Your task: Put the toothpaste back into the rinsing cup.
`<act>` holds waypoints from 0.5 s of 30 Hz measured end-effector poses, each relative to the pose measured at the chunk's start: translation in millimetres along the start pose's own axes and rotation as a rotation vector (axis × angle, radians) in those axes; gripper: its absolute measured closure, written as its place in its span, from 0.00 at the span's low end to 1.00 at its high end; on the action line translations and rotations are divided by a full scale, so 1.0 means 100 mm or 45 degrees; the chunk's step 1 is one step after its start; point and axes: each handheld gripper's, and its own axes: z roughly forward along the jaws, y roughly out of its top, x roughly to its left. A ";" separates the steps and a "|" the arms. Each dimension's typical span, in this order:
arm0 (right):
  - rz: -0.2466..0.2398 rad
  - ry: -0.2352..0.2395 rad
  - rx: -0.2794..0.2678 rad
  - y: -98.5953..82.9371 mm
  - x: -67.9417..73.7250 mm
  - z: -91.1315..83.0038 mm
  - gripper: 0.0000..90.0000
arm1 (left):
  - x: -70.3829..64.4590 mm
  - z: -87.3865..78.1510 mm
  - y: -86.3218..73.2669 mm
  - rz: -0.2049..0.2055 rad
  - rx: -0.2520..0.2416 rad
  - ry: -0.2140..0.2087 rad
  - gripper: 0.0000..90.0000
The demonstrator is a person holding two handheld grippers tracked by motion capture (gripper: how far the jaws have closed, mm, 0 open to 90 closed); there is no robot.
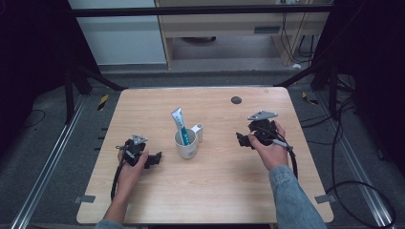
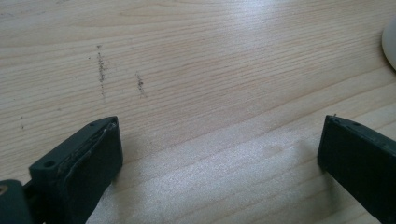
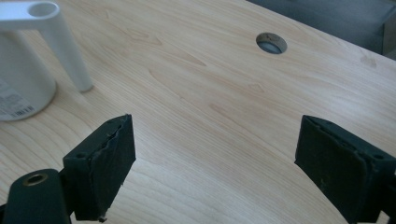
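A white cup point(image 1: 186, 143) with a straight white handle point(image 1: 199, 132) stands at the middle of the wooden table point(image 1: 215, 191). A white and teal toothpaste tube point(image 1: 178, 122) leans inside it. My left gripper point(image 1: 155, 159) rests low on the table left of the cup, open, nothing between its jaws; the cup's edge point(image 2: 391, 42) peeks in at the right of the left gripper view. My right gripper point(image 1: 241, 140) sits right of the cup, also open and empty. The right gripper view has the cup point(image 3: 21, 79) and its handle point(image 3: 60, 39) at upper left.
A round cable hole point(image 1: 236, 99) sits near the table's far edge, seen too as the hole point(image 3: 271, 42) in the right gripper view. Cables point(image 1: 344, 191) trail on the floor at the right. Metal rails point(image 1: 43, 176) run along the table's left side.
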 end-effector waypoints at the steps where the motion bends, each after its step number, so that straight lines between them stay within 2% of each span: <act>1: 0.002 -0.005 0.003 -0.02 -0.01 0.01 0.14 | 0.00 0.00 0.00 0.000 0.000 0.000 0.00; 6: 0.044 -0.009 0.004 -0.13 -0.07 0.06 0.14 | 0.00 0.00 0.00 0.001 0.001 0.000 0.00; 15: 0.112 -0.027 0.058 -0.33 -0.17 0.16 0.14 | 0.00 0.00 0.00 0.001 0.001 0.000 0.00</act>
